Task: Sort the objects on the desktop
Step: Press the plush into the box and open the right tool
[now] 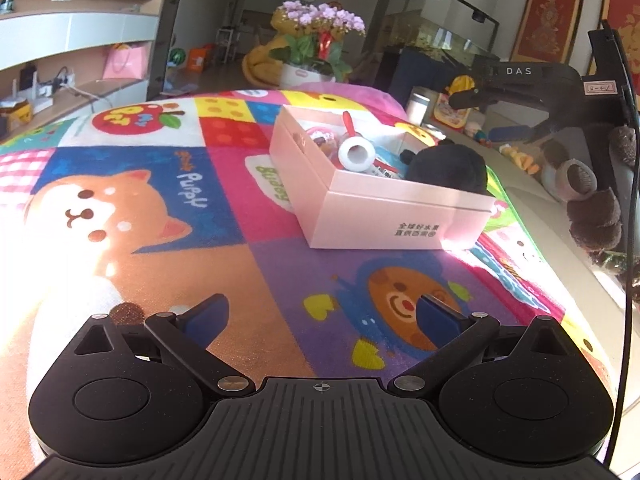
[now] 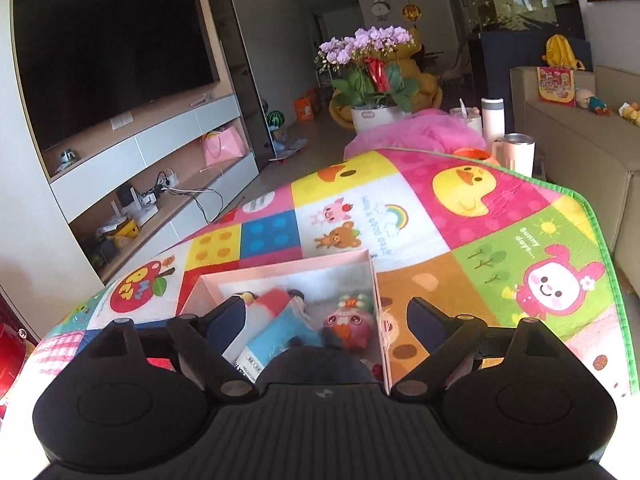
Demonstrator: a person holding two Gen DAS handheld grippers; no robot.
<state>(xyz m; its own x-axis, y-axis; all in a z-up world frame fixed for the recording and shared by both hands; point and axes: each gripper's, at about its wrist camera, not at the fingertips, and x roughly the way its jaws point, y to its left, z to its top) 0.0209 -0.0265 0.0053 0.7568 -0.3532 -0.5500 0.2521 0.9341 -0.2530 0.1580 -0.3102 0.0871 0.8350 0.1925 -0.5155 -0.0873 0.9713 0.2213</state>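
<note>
A box (image 1: 384, 216) stands on a cartoon-printed mat (image 1: 160, 208), toward the mat's right side in the left wrist view. In the box lie a roll of tape (image 1: 357, 155), a round toy (image 1: 318, 136) behind it, and a plush toy (image 1: 448, 168) at the near right corner. In the right wrist view a doll (image 2: 349, 320) lies against the box's right wall, with a flat packet (image 2: 276, 336) to its left. Beyond the mat's far edge stands a pot of flowers (image 2: 372, 76); a cup (image 2: 518, 154) stands off its far right corner, and a television (image 2: 108, 52) hangs to the left.
</note>
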